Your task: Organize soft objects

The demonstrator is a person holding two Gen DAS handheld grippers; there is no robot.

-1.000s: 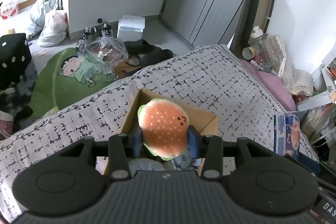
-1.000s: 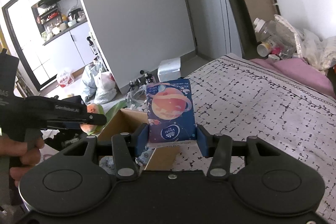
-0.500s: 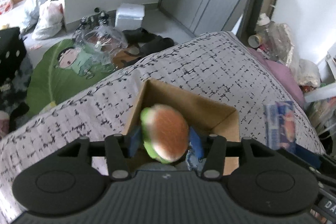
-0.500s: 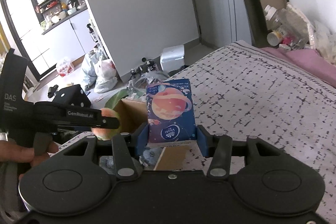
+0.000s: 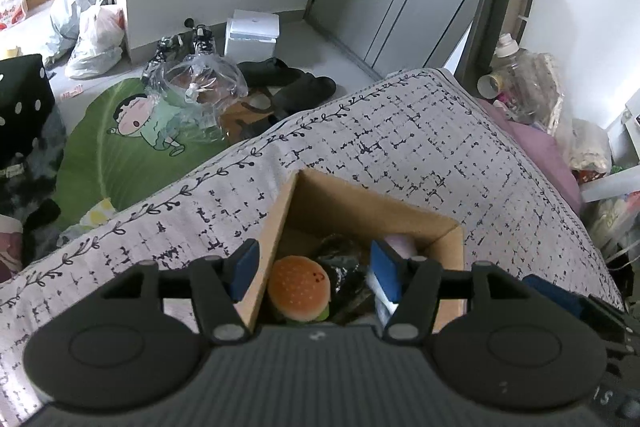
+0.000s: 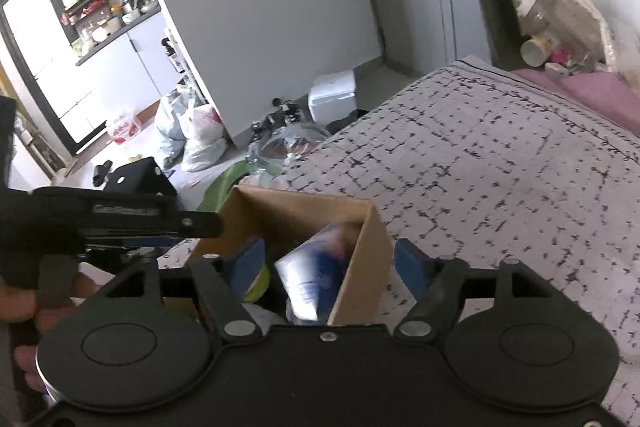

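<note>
Round plush burger [image 5: 299, 287] in cardboard box [image 5: 372, 205]

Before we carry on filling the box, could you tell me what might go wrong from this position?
1. Both grippers, left gripper and right gripper, have just been opening right over the cardboard box, close together; lifting out, they might bump each other or catch its wall.
2. The blue tissue pack sits tilted against a wall and may not settle flat.
3. The burger plush lies on top of other items, so later additions could push it out.
</note>
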